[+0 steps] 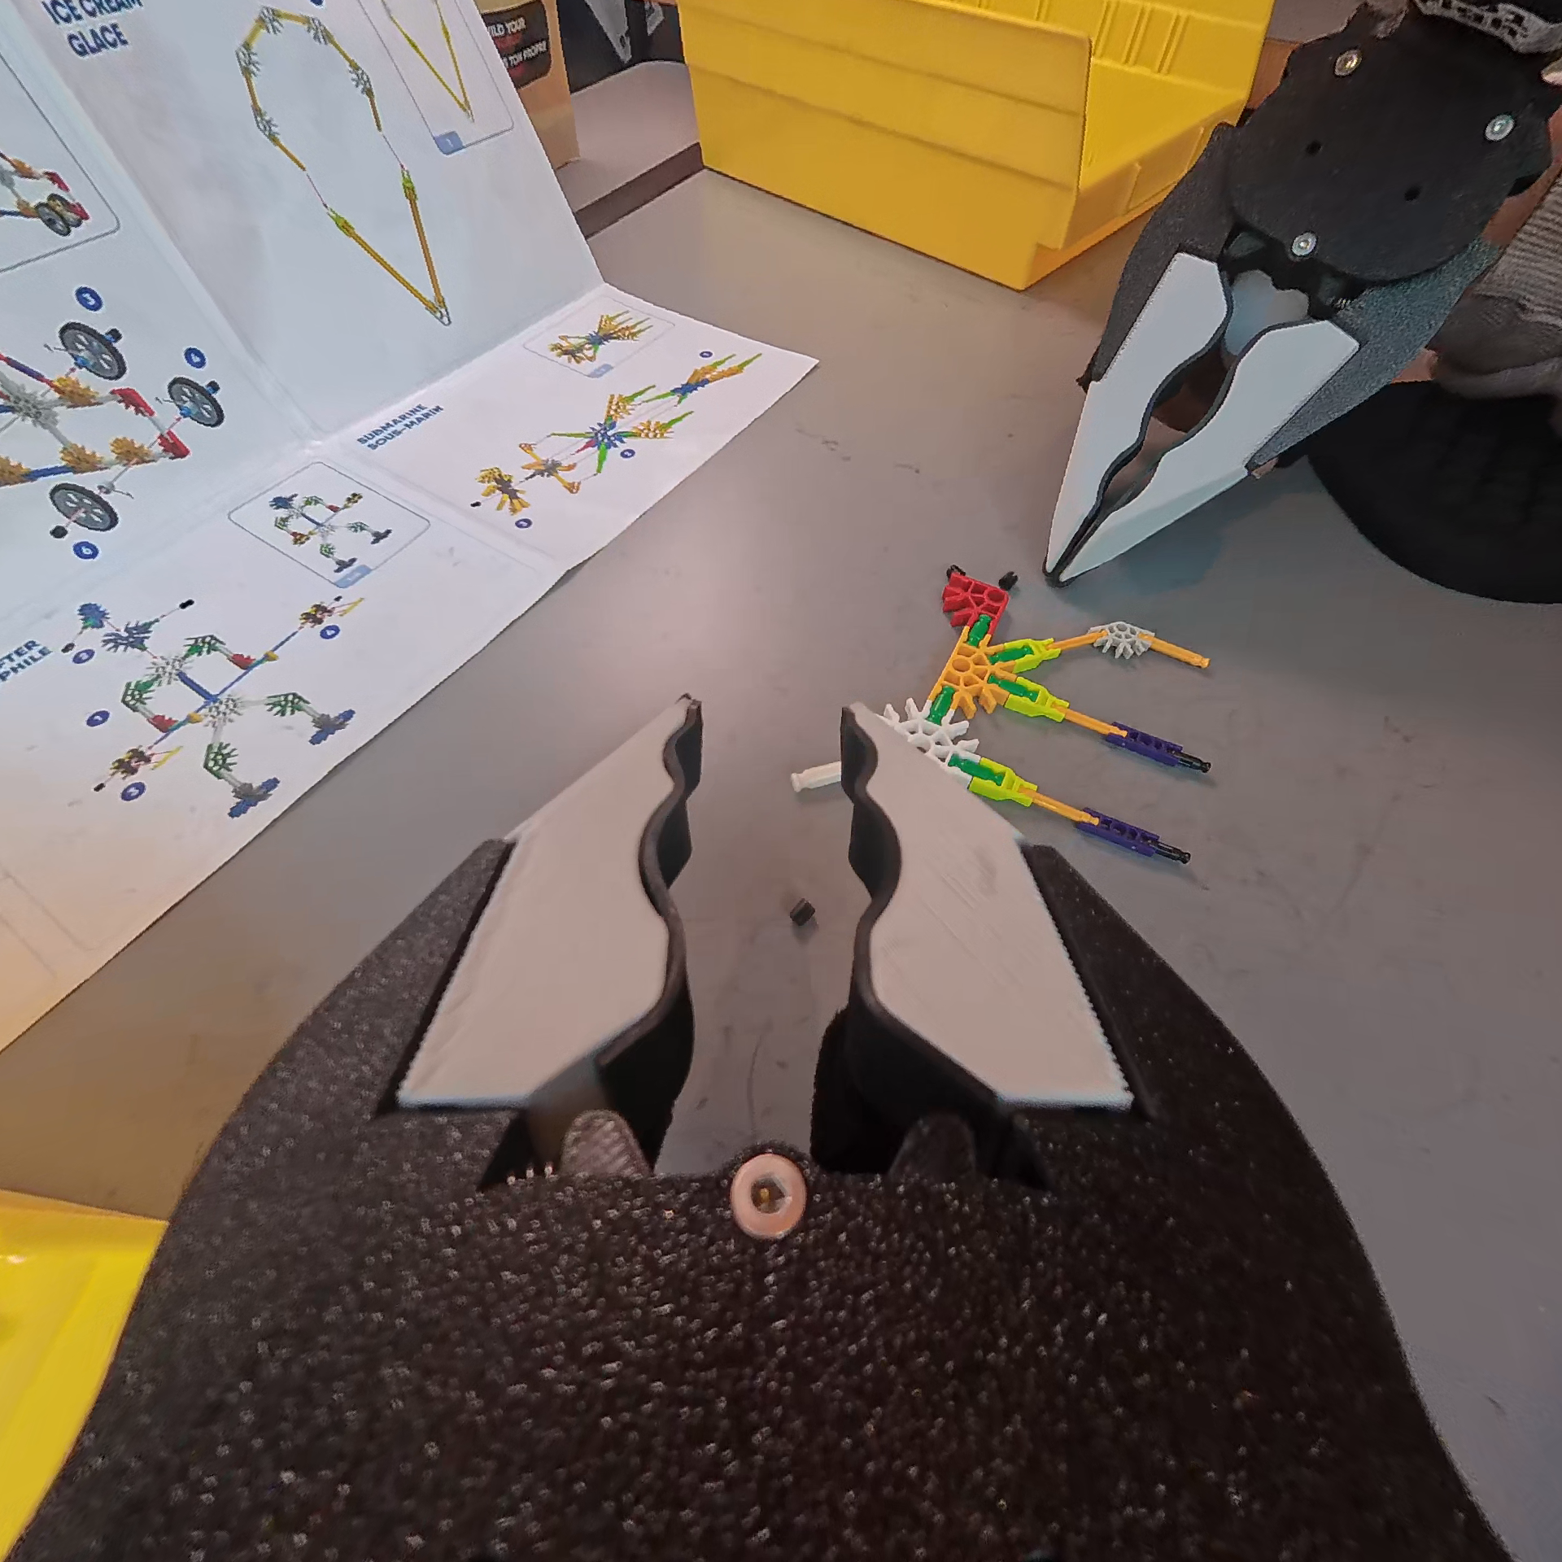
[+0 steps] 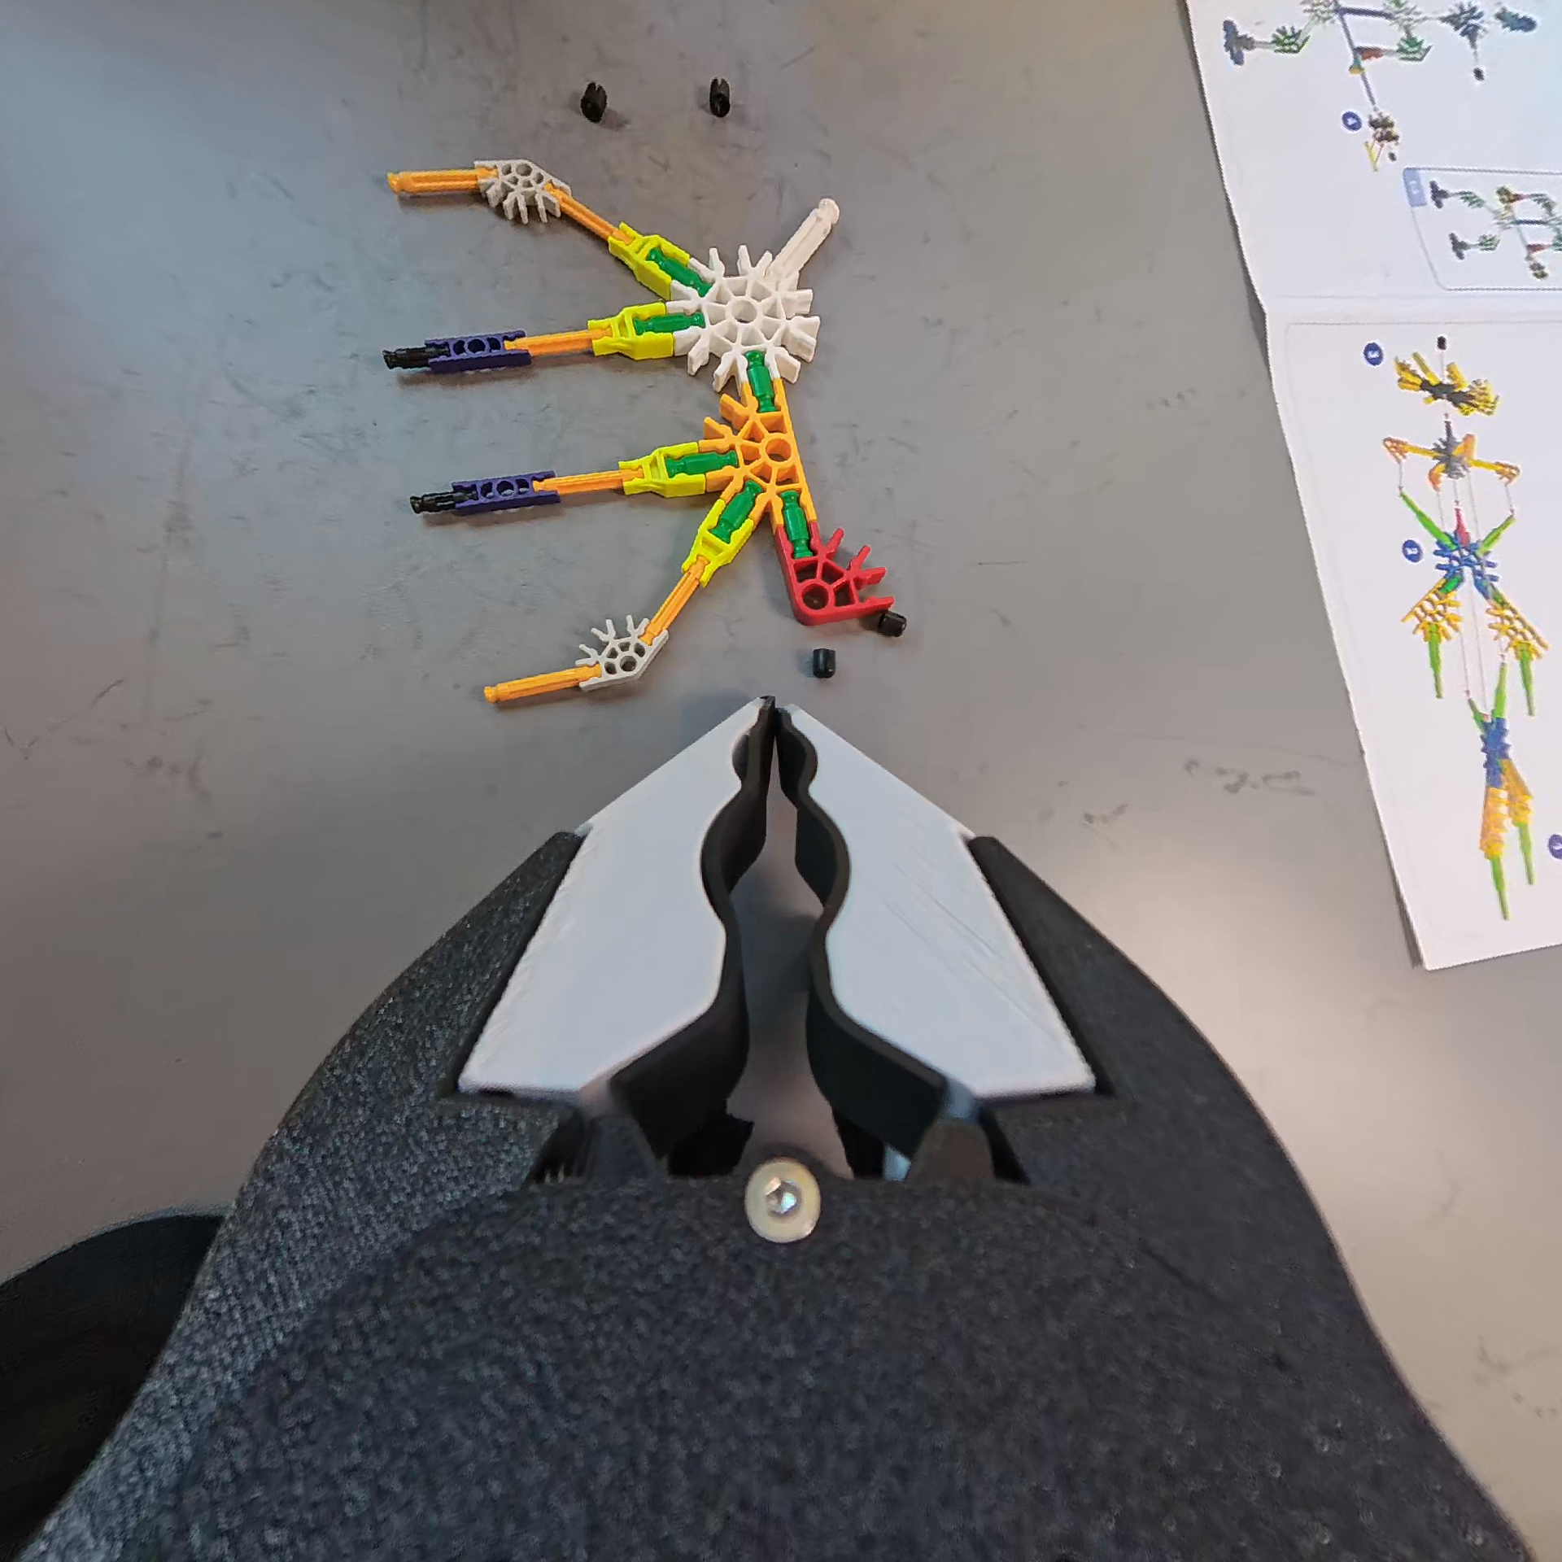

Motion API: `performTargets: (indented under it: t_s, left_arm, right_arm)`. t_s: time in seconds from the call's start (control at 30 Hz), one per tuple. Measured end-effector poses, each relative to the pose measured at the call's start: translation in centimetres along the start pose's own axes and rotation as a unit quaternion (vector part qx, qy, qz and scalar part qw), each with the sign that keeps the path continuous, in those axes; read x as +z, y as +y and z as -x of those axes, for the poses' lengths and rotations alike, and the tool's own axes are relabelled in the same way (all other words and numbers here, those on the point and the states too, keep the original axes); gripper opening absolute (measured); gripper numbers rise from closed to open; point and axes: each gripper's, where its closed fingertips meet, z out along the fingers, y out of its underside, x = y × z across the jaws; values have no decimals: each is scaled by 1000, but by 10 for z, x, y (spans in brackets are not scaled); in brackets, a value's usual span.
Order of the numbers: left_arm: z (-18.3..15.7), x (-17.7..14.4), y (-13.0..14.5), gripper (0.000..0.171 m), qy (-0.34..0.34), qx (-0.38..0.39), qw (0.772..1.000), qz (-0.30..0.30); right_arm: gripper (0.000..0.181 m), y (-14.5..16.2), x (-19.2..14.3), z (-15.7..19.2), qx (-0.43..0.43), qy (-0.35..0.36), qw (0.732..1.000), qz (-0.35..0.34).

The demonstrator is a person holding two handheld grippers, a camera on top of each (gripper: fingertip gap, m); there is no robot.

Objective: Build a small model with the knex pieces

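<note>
A flat toy assembly of rods and connectors (image 2: 744, 439) lies on the grey table: a white round connector (image 2: 752, 317), an orange one, a red corner connector (image 2: 824, 583), green, yellow and purple pieces. It also shows in the left wrist view (image 1: 997, 676). My left gripper (image 1: 771, 712) is open and empty, its right fingertip over the white connector (image 1: 930, 729), a white rod (image 1: 816, 776) between its tips. My right gripper (image 2: 771, 706) is shut and empty, just short of the red connector; it shows in the left wrist view (image 1: 1056, 575). A small black piece (image 2: 824, 661) lies by its tip.
A white instruction sheet (image 1: 338, 473) lies and stands at the left, also in the right wrist view (image 2: 1437, 507). Yellow bins (image 1: 947, 135) stand at the back. Two small black clips (image 2: 596, 100) lie beyond the assembly, another black piece (image 1: 803, 913) between my left fingers. My right fingertips sit around 15 cm from my left ones.
</note>
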Motion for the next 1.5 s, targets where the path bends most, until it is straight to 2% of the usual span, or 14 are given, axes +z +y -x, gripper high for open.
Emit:
performTargets:
  t_s: [0.17, 0.5, 0.63, 0.8, 0.97, 1.07, 1.17, 1.27, 1.37, 1.5]
  left_arm:
    - [-1, 3, 4, 32, 3, 4, 1000, 7]
    - [-7, 10, 10, 32, 15, 3, 1000, 19]
    - [-15, 14, 12, 40, 37, -18, 999, 31]
    - [-28, 20, 16, 45, 52, 11, 997, 51]
    - [-44, 36, 17, 56, 124, -31, 987, 97]
    - [-52, 46, 19, 56, 135, 5, 982, 130]
    - [-57, 52, 28, 51, 123, 66, 977, 163]
    - [-54, 57, 32, 31, 87, 108, 973, 186]
    - [-54, 60, 31, 24, 69, 105, 971, 202]
    - [-50, 63, 30, 24, 18, 66, 973, 220]
  right_arm:
    - [15, -2, 3, -12, 23, 22, 999, -6]
    - [4, -9, 11, -11, 37, 8, 999, 6]
    - [4, -8, 9, -11, 39, 11, 999, 9]
    - [4, 0, -2, -8, 62, -7, 998, -1]
    - [4, 7, -7, -1, 40, -14, 999, 14]
    - [4, 7, -6, 1, 31, -15, 999, 20]
    - [4, 7, -6, 2, 33, -18, 999, 20]
    - [4, 7, -6, 2, 34, -19, 999, 21]
    - [4, 8, -7, 2, 32, -16, 999, 26]
    - [4, 9, -16, -5, 36, 2, 999, 24]
